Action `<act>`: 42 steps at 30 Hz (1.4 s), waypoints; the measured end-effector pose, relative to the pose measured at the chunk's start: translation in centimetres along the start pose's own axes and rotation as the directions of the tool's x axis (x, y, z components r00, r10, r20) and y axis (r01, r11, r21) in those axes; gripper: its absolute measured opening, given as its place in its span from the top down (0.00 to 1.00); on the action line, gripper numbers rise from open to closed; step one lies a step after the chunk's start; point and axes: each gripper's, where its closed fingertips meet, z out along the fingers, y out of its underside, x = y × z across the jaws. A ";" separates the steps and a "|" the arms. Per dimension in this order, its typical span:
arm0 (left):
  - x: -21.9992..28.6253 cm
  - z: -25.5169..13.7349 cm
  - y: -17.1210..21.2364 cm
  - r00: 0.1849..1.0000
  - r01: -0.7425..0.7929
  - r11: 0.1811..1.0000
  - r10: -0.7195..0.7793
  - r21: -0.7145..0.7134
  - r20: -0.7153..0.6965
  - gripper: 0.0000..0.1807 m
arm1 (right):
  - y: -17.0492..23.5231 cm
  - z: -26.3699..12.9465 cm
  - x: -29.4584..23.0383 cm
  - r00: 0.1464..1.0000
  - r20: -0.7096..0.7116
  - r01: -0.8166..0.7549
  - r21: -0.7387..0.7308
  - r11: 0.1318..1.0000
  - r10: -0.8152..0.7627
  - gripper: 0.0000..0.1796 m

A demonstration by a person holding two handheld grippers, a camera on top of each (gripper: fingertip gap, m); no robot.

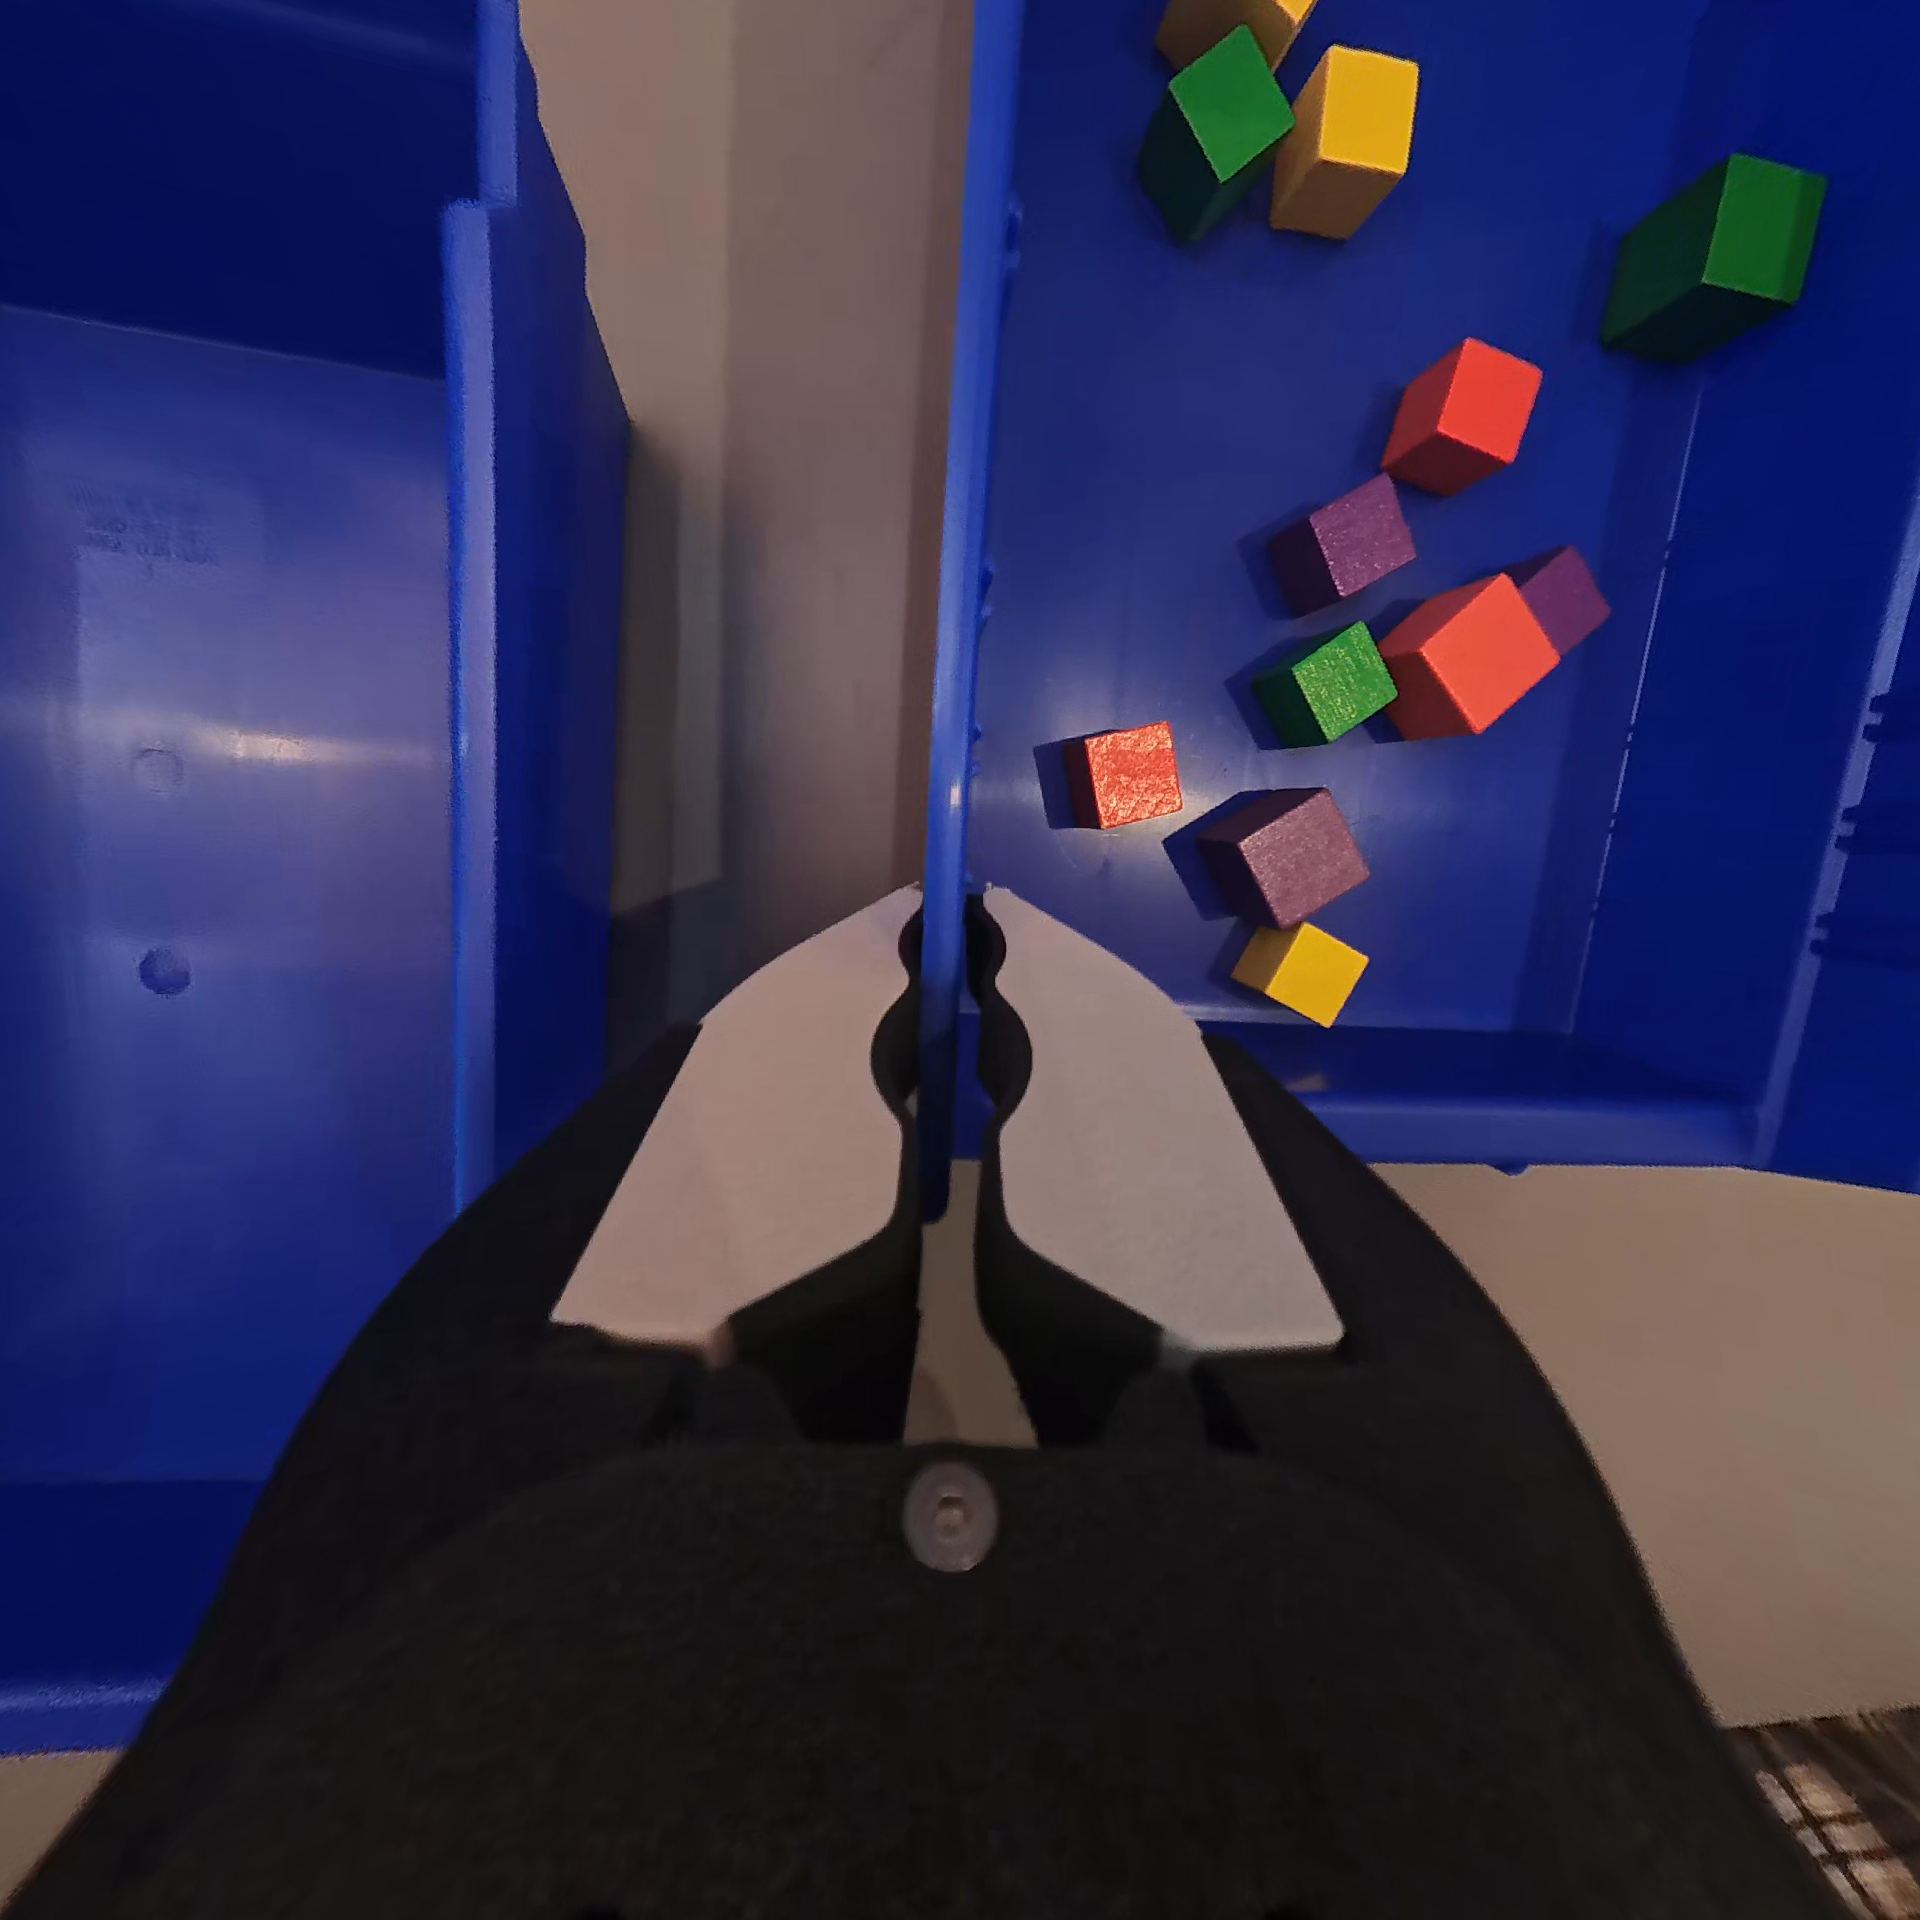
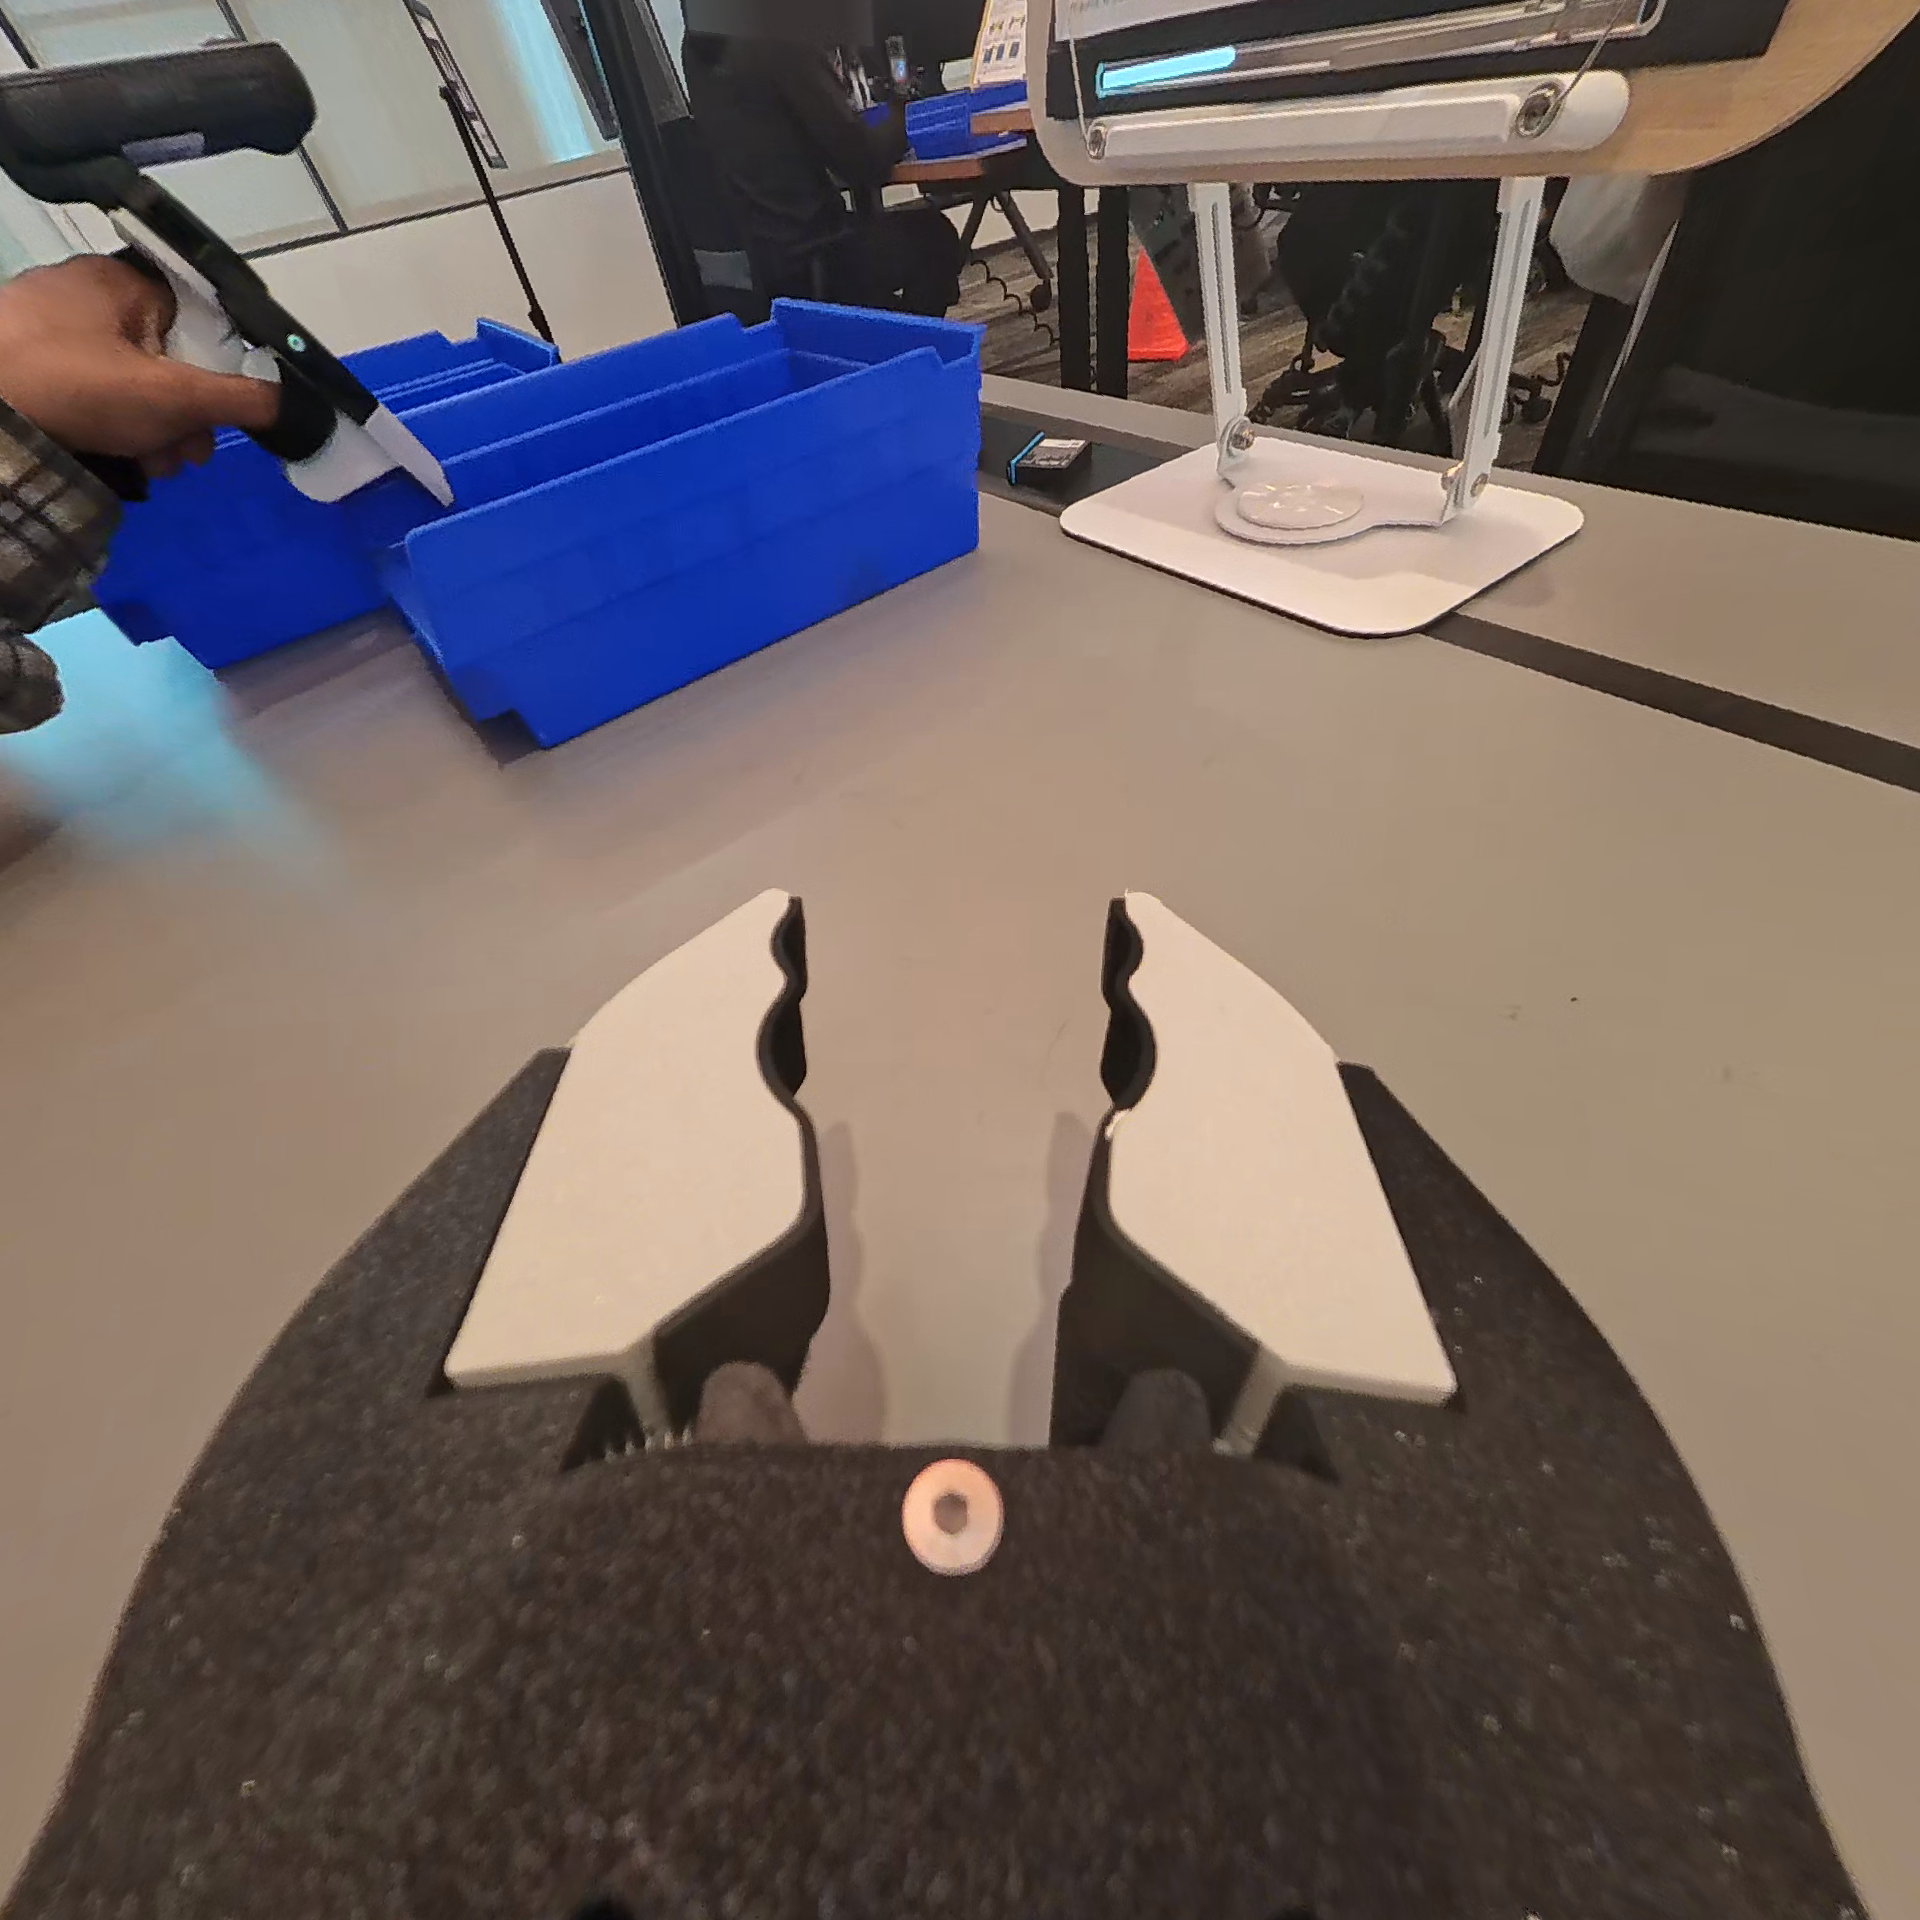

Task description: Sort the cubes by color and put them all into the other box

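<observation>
In the left wrist view my left gripper (image 1: 943, 894) is shut on the left wall (image 1: 961, 520) of a blue box holding several loose cubes: red (image 1: 1124, 775), purple (image 1: 1288, 854), yellow (image 1: 1301, 971), green (image 1: 1328, 684) and more farther back. A second blue box (image 1: 229, 831) stands to the left and shows no cubes. In the right wrist view my right gripper (image 2: 951, 914) is open and empty over the grey table (image 2: 1039, 779), well apart from both boxes (image 2: 686, 561). The left gripper (image 2: 364, 457) shows there too, held by a hand at the box wall.
A white stand (image 2: 1320, 540) with a wooden top sits at the table's back right, with a small dark item (image 2: 1049, 457) beside it. A person sits at a far desk. A strip of table (image 1: 769, 416) separates the two boxes.
</observation>
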 end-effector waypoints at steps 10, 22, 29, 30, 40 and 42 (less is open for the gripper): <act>-0.1 -0.4 -1.0 0.997 -0.051 0.997 0.049 0.051 0.053 0.93 | -0.1 0.0 -0.2 1.000 0.007 0.006 0.002 1.000 -0.006 0.69; -5.0 -12.1 4.1 0.988 -0.149 0.968 0.152 0.204 0.000 0.68 | -0.4 0.0 -0.7 1.000 0.021 0.007 0.009 1.000 -0.007 0.69; -6.7 -6.6 8.3 0.985 -0.173 0.985 0.173 0.014 0.012 0.79 | -0.2 0.1 -0.9 0.999 0.034 0.001 0.006 1.000 -0.001 0.69; -6.9 -5.8 8.8 0.983 -0.181 0.983 0.182 -0.021 0.016 0.83 | -0.2 0.1 -0.9 0.999 0.033 0.002 0.004 1.000 -0.002 0.69; -11.9 -6.4 10.6 0.949 -0.267 0.956 0.282 -0.118 0.139 0.97 | -0.6 -0.2 -0.9 0.999 0.037 -0.005 0.025 1.000 0.004 0.69; -13.4 -6.9 11.6 0.946 -0.271 0.951 0.291 -0.149 0.142 0.97 | -0.5 -0.1 -0.9 0.999 0.036 -0.003 0.020 1.000 0.002 0.69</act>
